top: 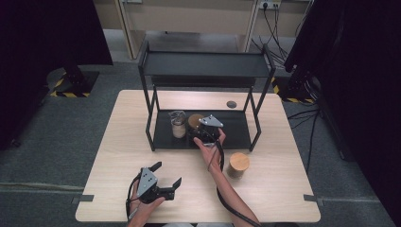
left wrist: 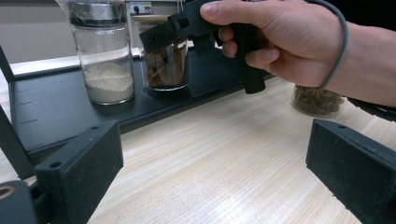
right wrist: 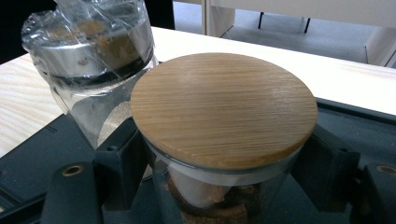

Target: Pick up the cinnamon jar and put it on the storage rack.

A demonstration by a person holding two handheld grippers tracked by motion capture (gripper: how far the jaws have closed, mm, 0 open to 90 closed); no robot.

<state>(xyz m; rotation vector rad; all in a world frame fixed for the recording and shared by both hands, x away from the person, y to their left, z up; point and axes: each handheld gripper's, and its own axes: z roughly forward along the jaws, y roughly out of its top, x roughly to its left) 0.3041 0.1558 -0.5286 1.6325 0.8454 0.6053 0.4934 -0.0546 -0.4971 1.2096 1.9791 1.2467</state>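
Wooden bench point(top: 283, 189), frame centre: your right gripper point(right wrist: 224, 186) is clamping bamboo-lidded jar point(right wrist: 224, 107) on rack shelf point(top: 236, 137); left gripper point(top: 165, 177) is waiting, jaws wide, empty.

A jar point(top: 178, 126) of pale powder wrapped in clear film stands on the lower tray of a black shelf rack point(top: 204, 64), while another bamboo-lidded jar point(top: 238, 164) sits on the wooden table point(top: 279, 189) near a small dark disc point(top: 231, 104).

Glass jar point(right wrist: 219, 196) under a smooth matt bamboo-look wooden lid point(right wrist: 224, 107); at its 10 o'clock, neighbour jar point(right wrist: 88, 60) in crinkled glossy plastic film; rack shelf point(right wrist: 42, 154) matt black.
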